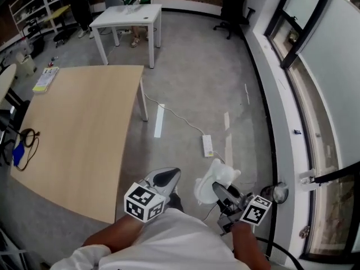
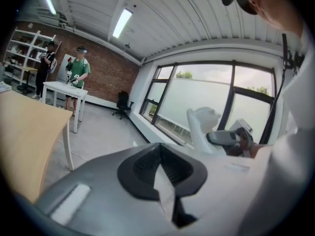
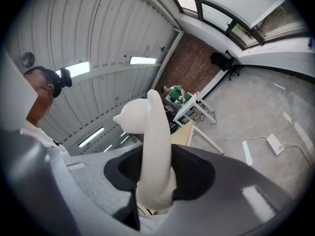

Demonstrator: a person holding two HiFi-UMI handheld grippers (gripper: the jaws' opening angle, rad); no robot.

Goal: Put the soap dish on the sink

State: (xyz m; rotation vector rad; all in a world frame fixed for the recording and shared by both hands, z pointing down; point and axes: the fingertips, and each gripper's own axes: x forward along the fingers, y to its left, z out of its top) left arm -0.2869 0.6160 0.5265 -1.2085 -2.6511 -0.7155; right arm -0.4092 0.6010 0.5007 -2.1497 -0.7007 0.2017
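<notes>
Right tool (image 1: 224, 192): jaws clamped on the white soap dish (image 1: 216, 179), which stands up from between the pads; held in the air above the floor, near right, beside the person's legs. The right gripper view shows the soap dish (image 3: 154, 141) rising on edge from the right tool (image 3: 157, 183).

Left tool (image 1: 166, 177): jaws together, nothing between them, just left of the right tool. The left gripper view shows the left tool (image 2: 162, 173) closed and the soap dish (image 2: 202, 124) off to its right.

Floor (image 1: 191, 83): grey, speckled; pale tape strips (image 1: 159, 120) mid-room; a white power strip (image 1: 207, 145) with its cord running toward the wooden worktop.

Wooden worktop (image 1: 79, 134): large, left of centre, white legs. On it: a booklet (image 1: 46, 79) at the far left corner, a coiled black cable (image 1: 28, 136) and a blue item (image 1: 18, 153) at the left edge.

White worktop (image 1: 126, 16): far, with two people standing behind it.

Office chair (image 1: 230, 7): black, far right.

Shelves (image 1: 25, 4): white, far left.

Windows (image 1: 315, 66): black-framed, along the right wall.

Far wall: red brick.
</notes>
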